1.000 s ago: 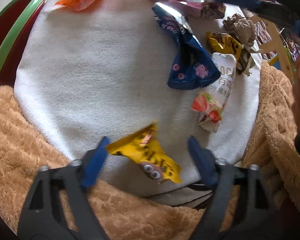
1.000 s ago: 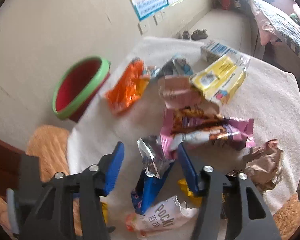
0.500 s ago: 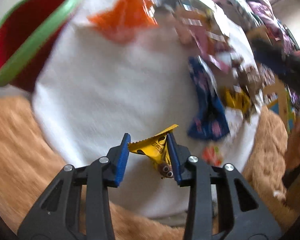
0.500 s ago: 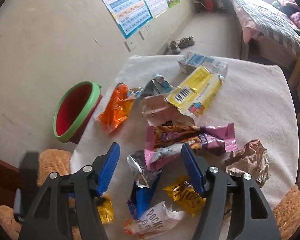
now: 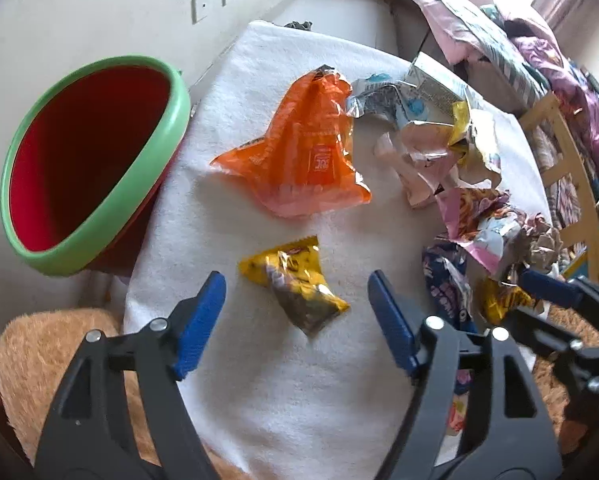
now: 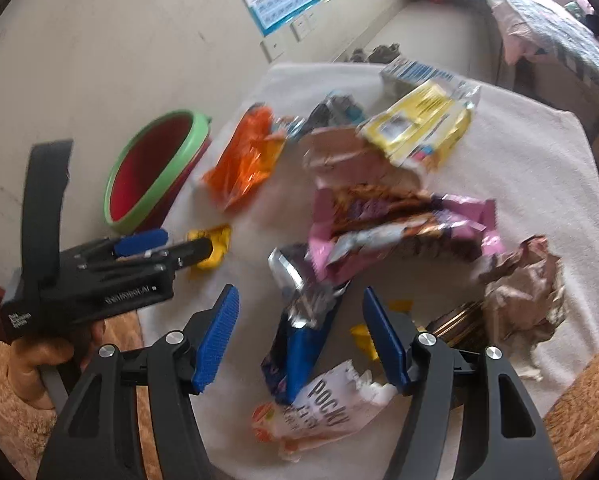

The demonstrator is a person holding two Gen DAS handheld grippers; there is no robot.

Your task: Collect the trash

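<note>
A yellow snack wrapper [image 5: 299,300] lies loose on the white cloth [image 5: 299,408], just ahead of my left gripper [image 5: 295,278]. Its jaws are opening and the blue pads stand clear of the wrapper on both sides. The red bin with a green rim [image 5: 155,168] leans at the cloth's left edge. In the right wrist view my right gripper [image 6: 300,293] is open over a blue and silver wrapper [image 6: 299,344], with the pads not touching it. The same view shows the left gripper [image 6: 187,242] over the yellow wrapper [image 6: 215,248], near the bin [image 6: 191,148].
An orange wrapper [image 5: 307,152] lies past the yellow one. A pink wrapper [image 6: 399,220], crumpled brown paper [image 6: 527,292], a Pocky packet [image 6: 323,408] and a yellow pack [image 6: 419,124] crowd the right side. Tan fuzzy fabric [image 5: 39,344] borders the cloth. A wooden chair [image 5: 571,184] stands at right.
My left gripper shut on the yellow wrapper, carried it toward the bin, then let go; the wrapper now lies on the cloth. The right gripper opened slightly and stayed over the blue wrapper.
</note>
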